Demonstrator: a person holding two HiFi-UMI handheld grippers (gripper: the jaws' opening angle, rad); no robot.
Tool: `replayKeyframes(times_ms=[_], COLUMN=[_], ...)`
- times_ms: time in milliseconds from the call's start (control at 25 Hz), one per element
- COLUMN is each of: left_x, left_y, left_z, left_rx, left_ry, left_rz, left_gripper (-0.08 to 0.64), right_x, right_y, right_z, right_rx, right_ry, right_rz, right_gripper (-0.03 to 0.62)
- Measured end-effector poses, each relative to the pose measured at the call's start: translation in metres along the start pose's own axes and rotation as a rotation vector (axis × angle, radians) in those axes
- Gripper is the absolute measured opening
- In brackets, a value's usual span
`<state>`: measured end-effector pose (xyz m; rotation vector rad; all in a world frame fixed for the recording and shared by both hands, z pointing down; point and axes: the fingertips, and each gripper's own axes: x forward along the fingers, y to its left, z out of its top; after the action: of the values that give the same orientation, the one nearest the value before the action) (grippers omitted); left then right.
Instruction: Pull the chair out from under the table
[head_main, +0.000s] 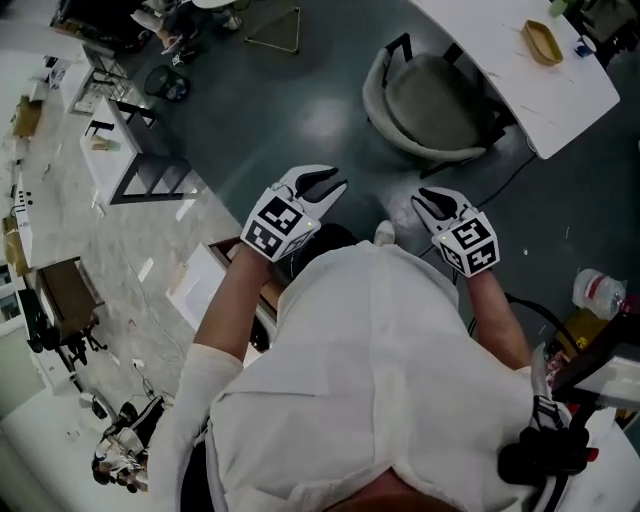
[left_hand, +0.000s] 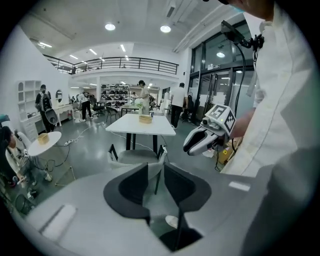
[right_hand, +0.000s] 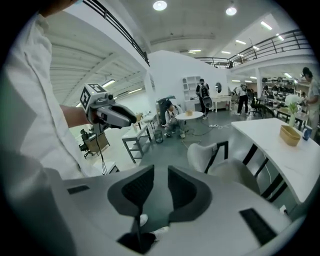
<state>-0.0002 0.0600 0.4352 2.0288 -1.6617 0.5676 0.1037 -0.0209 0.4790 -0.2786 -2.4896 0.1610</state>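
Observation:
A grey shell chair (head_main: 430, 100) with black legs stands tucked against the edge of the white table (head_main: 560, 95), some way ahead of me. My left gripper (head_main: 333, 186) and right gripper (head_main: 424, 200) are held side by side in front of my body, short of the chair and apart from it. Both stand a little open with nothing between the jaws. In the left gripper view, the chair (left_hand: 132, 156) and table (left_hand: 142, 125) lie straight beyond the left gripper (left_hand: 155, 167). In the right gripper view, the chair (right_hand: 225, 162) sits right of the right gripper (right_hand: 160, 170).
A wooden bowl (head_main: 543, 42) rests on the table. A black cable (head_main: 505, 180) runs over the dark floor by the chair. A plastic bottle (head_main: 598, 292) and gear sit at my right. Low white tables (head_main: 150, 170) stand left. A round table (left_hand: 44, 141) and several people are farther off.

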Motion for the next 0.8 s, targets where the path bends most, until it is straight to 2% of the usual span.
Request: replayKeyframes(times_ms=[80, 160, 400, 600, 800], left_x=[0.016, 0.039, 0.105, 0.139, 0.190], left_y=[0.018, 0.036, 0.094, 0.132, 0.127], left_z=[0.004, 0.006, 0.009, -0.013, -0.021], left_rx=[0.039, 0.086, 0.291, 0.495, 0.665], left_ry=[0.036, 0.073, 0.201, 0.308, 0.413], left_rz=[-0.045, -0.104, -0.300, -0.505, -0.662], left_gripper=[0.094, 0.104, 0.134, 0.161, 0.190], right_x=[0.009, 0.019, 0.068, 0.127, 0.143], right_y=[-0.018, -0.038, -0.091, -0.092, -0.120], right_z=[0.002, 0.001, 0.007, 0.008, -0.009], right_rx=[0.020, 0.037, 0.026, 0.028, 0.035], right_ry=[0.027, 0.049, 0.122, 0.223, 0.298], right_rz=[-0.025, -0.053, -0.138, -0.208, -0.237], right_gripper=[0.099, 0.106, 0.120, 0.132, 0.143])
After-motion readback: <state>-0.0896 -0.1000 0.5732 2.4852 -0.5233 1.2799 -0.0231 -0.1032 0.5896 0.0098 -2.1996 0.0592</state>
